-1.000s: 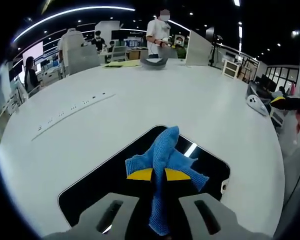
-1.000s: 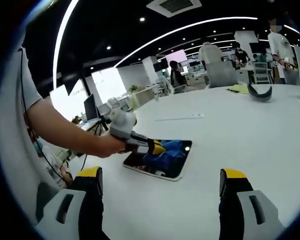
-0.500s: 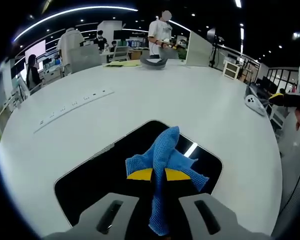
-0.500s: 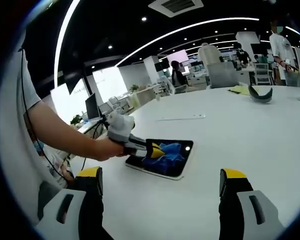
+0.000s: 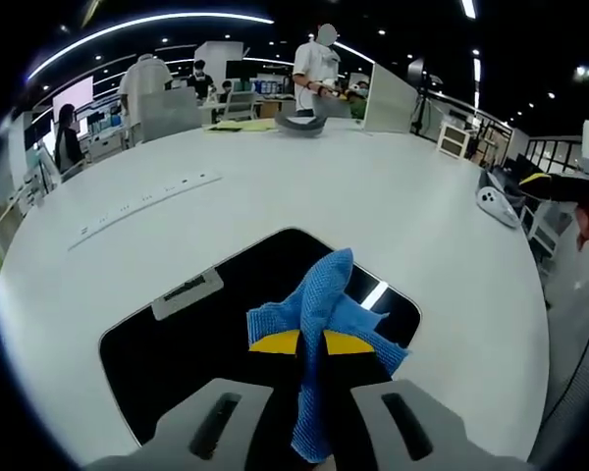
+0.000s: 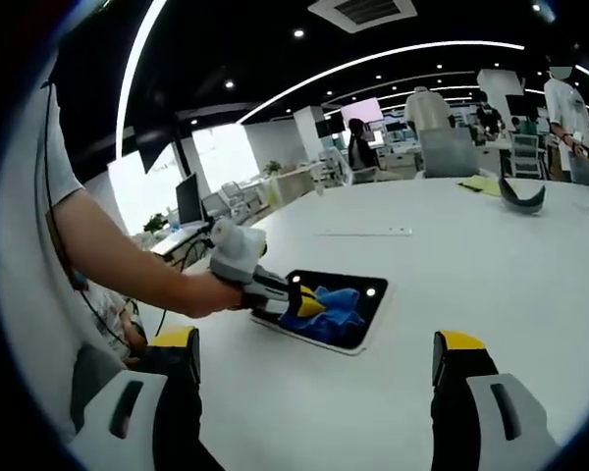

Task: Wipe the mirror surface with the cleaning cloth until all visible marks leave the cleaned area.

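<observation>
Right gripper view, left gripper (image 6: pixel 309 303) pressing cloth (image 6: pixel 336 300) on mirror (image 6: pixel 365 319)

Left gripper view is aimed down close over the mirror (image 5: pixel 226 314) and cloth (image 5: pixel 324 314). Right gripper view is held farther back, facing them across the table (image 6: pixel 491 275). Mirror, cloth and table are shared.

A blue waffle-textured cloth (image 5: pixel 324 314) lies on the seemingly black mirror (image 5: pixel 187 334), on a white table (image 5: pixel 373 186).

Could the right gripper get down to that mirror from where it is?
Probably yes: the right gripper hangs open over bare table, but the left gripper and blue cloth already cover part of the mirror.
</observation>
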### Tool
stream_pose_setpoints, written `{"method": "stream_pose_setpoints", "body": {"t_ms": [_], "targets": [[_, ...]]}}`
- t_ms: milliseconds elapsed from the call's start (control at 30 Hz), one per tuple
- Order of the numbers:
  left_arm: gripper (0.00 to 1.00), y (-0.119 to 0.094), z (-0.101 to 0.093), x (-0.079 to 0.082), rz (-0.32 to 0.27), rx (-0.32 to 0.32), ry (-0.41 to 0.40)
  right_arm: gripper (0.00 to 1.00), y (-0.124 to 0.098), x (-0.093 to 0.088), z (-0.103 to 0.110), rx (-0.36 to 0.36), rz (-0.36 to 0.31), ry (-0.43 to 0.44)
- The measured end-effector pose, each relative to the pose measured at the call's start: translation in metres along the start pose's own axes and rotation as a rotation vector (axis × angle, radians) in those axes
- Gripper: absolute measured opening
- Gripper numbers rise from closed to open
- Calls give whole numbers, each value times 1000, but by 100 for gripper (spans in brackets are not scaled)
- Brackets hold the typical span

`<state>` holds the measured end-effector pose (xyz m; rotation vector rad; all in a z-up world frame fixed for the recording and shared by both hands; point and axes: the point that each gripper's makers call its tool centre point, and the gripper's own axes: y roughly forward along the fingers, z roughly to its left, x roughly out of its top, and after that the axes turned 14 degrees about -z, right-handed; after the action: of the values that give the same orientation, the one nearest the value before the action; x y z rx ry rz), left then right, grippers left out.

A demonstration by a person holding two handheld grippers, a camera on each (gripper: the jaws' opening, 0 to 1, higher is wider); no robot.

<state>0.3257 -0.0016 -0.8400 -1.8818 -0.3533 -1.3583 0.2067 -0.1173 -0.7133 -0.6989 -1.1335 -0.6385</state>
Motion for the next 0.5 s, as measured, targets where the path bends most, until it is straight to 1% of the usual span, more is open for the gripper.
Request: {"method": "stream_pose_setpoints", "body": {"t_ms": [300, 500], "targets": [[5, -5, -5, -3, -11, 6, -12, 99, 5, 5, 1, 12, -4, -8], [4, -7, -7, -5, -16, 10, -20, 99, 4, 4, 1, 14, -1, -4]]}}
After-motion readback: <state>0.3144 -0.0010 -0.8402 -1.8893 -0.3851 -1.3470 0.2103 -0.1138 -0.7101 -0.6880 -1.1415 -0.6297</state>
